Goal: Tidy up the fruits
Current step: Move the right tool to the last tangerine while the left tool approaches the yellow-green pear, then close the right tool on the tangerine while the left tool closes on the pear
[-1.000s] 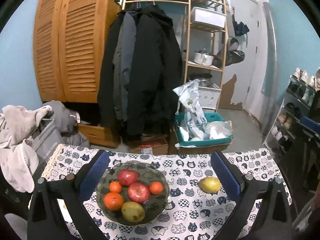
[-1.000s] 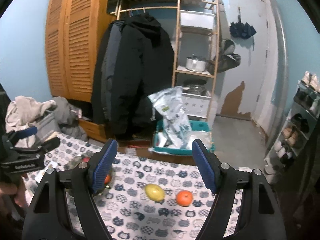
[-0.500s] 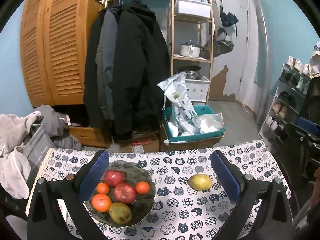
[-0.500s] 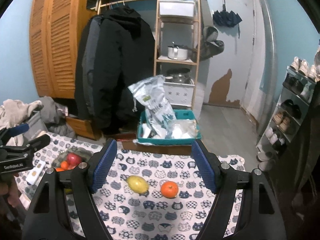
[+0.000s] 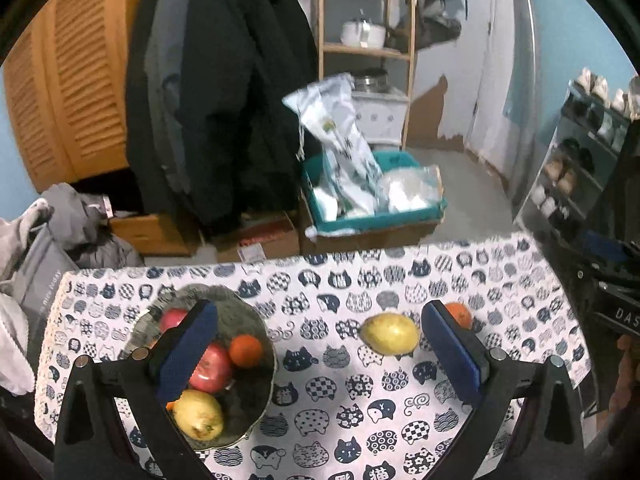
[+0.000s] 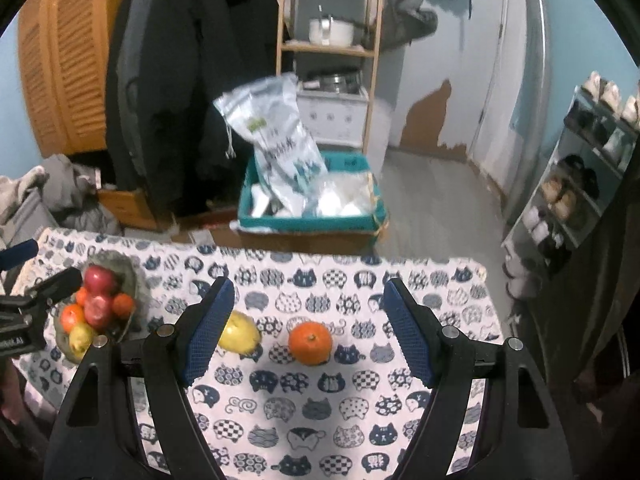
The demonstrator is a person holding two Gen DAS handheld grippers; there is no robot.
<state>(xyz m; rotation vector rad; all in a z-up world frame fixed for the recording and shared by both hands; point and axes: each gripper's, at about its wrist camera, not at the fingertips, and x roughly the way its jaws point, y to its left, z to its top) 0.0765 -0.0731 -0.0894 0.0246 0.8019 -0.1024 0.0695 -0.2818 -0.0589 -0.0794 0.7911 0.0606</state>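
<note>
A grey bowl on the cat-print tablecloth holds red apples, small oranges and a yellow pear. Two fruits lie loose on the cloth: a yellow pear and an orange. My left gripper is open above the cloth, its left finger over the bowl and its right finger half hiding the orange. My right gripper is open, with the orange in the gap between its fingers and untouched; its left finger covers part of the loose pear.
The table's far edge drops to a floor with a teal crate of bags. Coats hang behind, clothes pile at left, a shoe rack stands at right. The other gripper shows at each view's side edge.
Both grippers have sunk and tilted down toward the table. The fruit now looks larger and lies between the fingers. The jaws kept the same width.
</note>
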